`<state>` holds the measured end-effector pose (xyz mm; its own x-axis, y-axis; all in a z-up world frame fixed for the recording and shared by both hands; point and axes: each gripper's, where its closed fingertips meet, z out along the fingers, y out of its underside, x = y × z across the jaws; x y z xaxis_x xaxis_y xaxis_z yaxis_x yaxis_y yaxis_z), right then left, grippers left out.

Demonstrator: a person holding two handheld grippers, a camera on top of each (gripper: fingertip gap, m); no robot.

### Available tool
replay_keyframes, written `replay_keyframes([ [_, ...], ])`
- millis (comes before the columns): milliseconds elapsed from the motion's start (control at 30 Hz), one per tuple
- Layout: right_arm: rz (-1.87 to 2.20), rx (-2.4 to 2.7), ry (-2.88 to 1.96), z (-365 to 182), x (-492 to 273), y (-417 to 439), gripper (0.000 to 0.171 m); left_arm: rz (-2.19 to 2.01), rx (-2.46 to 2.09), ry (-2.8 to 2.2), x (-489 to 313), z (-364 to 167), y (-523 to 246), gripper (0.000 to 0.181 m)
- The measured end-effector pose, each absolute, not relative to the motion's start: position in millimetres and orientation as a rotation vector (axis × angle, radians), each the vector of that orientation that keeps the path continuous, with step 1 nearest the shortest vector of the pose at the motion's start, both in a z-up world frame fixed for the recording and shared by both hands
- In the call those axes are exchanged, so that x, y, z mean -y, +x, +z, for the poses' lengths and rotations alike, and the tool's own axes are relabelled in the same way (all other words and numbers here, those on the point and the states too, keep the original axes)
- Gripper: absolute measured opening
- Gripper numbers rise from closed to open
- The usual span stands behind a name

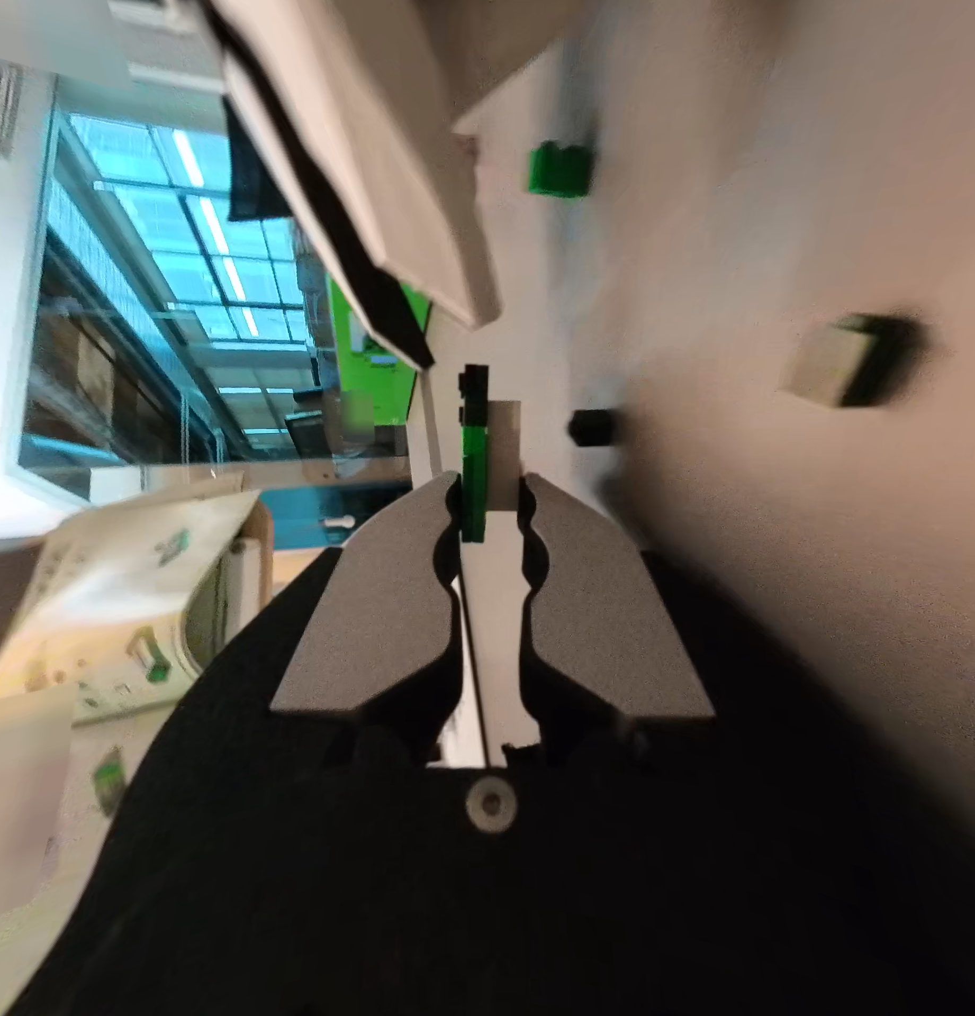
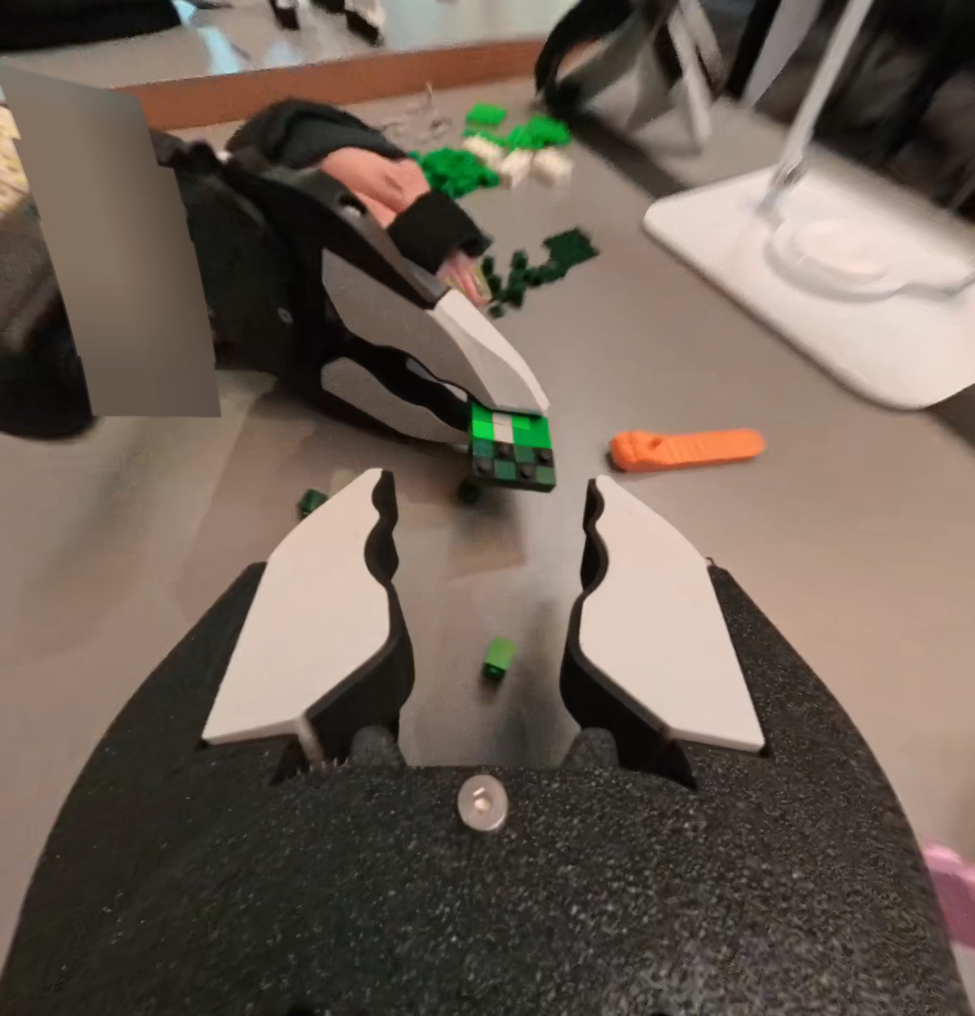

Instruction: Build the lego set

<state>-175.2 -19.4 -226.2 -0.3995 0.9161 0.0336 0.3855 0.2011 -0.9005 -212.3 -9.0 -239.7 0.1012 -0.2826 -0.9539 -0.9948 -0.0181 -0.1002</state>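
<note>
My left gripper (image 1: 488,489) is shut on a small flat Lego assembly (image 1: 474,462) of green, black and white tiles, seen edge-on. The right wrist view shows that gripper (image 2: 499,420) holding the checkered assembly (image 2: 511,452) just above the grey table (image 2: 722,577). My right gripper (image 2: 488,484) is open and empty, its tips just short of the assembly. A small bright green brick (image 2: 499,660) lies on the table between its fingers. A tiny black round piece (image 2: 469,489) and a dark green piece (image 2: 311,501) lie near the tips.
An orange brick separator (image 2: 686,448) lies to the right. Piles of dark green pieces (image 2: 535,269) and of bright green and white bricks (image 2: 491,154) lie farther back. A white stand base (image 2: 832,286) is at right. A booklet (image 1: 117,605) shows in the left wrist view.
</note>
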Motion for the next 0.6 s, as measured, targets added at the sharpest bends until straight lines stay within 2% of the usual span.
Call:
replay_keyframes([
  [167,0.796,1.755,-0.906,-205,9,-180,0.059,0.654,-1.080,-1.586,12,-225,-215,0.017],
  [333,0.562,1.835,-0.776,-222,20,-190,0.056,0.581,-1.104,-1.630,14,-233,-209,0.017],
  [500,0.339,1.829,-0.652,-230,19,-195,0.031,0.562,-1.129,-1.620,15,-235,-204,0.017],
  [600,0.265,1.829,-0.637,-233,15,-197,0.028,0.573,-1.148,-1.609,16,-236,-203,0.017],
])
